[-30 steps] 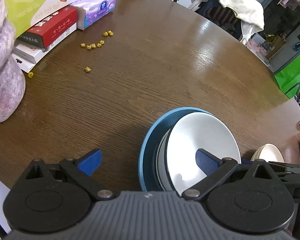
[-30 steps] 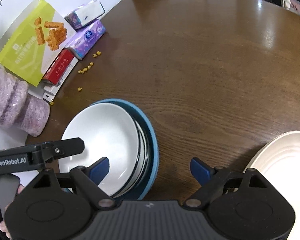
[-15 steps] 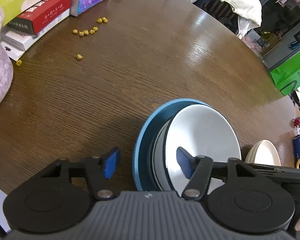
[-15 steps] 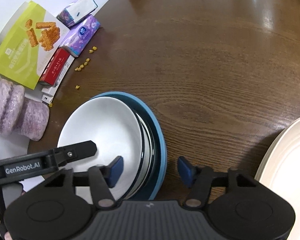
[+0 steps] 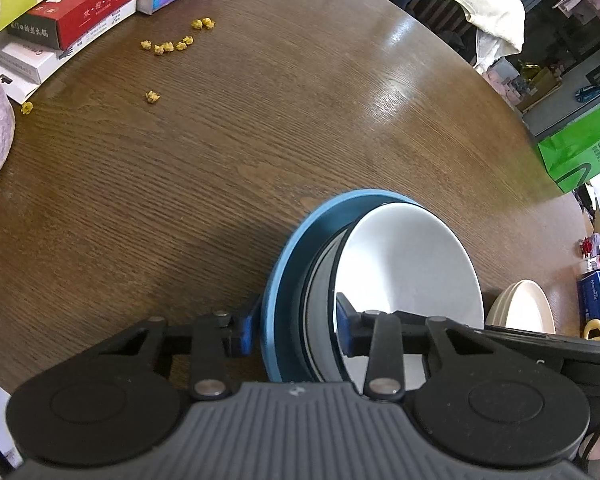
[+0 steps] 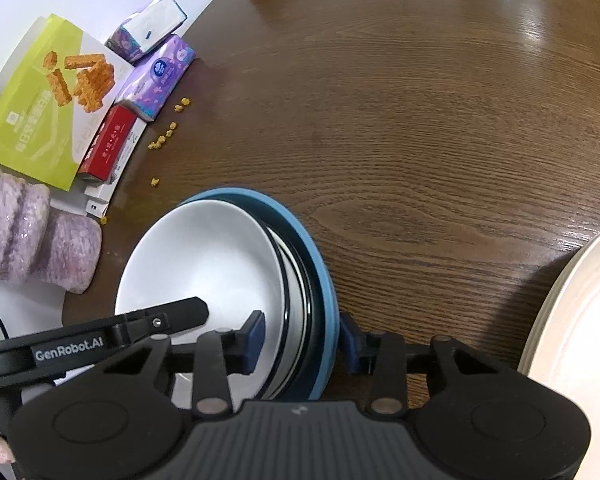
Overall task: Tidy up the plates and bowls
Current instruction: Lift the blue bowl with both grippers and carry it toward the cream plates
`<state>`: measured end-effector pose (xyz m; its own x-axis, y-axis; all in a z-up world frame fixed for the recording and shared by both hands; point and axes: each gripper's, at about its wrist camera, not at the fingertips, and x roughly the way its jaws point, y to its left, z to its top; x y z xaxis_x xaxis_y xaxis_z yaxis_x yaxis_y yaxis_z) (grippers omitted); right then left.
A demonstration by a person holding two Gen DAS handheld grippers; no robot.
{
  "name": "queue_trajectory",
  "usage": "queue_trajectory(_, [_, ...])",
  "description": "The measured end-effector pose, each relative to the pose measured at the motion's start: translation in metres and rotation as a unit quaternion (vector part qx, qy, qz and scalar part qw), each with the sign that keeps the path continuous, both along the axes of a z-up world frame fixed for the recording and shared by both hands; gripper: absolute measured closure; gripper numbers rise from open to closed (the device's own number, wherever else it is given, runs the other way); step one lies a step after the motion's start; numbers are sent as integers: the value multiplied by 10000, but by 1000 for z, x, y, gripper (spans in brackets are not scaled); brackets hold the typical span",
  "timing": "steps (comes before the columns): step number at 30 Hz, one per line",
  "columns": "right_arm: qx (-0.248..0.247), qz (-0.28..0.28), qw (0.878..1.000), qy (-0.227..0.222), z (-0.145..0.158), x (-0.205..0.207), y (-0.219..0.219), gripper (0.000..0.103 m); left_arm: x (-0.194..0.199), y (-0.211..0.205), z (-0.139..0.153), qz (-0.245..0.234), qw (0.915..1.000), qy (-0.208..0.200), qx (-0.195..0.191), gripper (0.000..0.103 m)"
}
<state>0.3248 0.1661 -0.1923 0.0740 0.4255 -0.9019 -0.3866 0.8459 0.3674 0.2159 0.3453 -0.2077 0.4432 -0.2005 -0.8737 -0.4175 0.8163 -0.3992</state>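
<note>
- A stack of dishes sits near the front edge of the round wooden table (image 5: 260,152): a white bowl (image 5: 412,264) on top, dark-rimmed dishes under it, and a blue plate (image 5: 284,280) at the bottom.
- The left gripper (image 5: 296,330) straddles the stack's left rim, one blue pad outside the blue plate and the other inside the white bowl; its jaws are closing, and both pads look to be touching the dishes, though the contact is hard to confirm.
- The right gripper (image 6: 302,340) straddles the opposite rim in the same way, jaws closing, with the stack's edge between its pads.
- A cream plate (image 6: 576,320) lies apart to the right.
- At the far left are a red box (image 6: 108,146), a purple tissue pack (image 6: 156,80), a green snack bag (image 6: 40,108), and scattered yellow crumbs (image 5: 168,46).
</note>
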Motion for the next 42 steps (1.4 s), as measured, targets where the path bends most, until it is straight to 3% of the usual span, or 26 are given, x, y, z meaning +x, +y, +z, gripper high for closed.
queue_trajectory(12, [-51,86,9999,-127,2,-1,3,65,1,-10,5,-199,9995,17,235,64])
queue_trajectory(42, [57,110,9995,-291,10,-15,-11,65,-11,-19,10,-240,9990,-99,361,64])
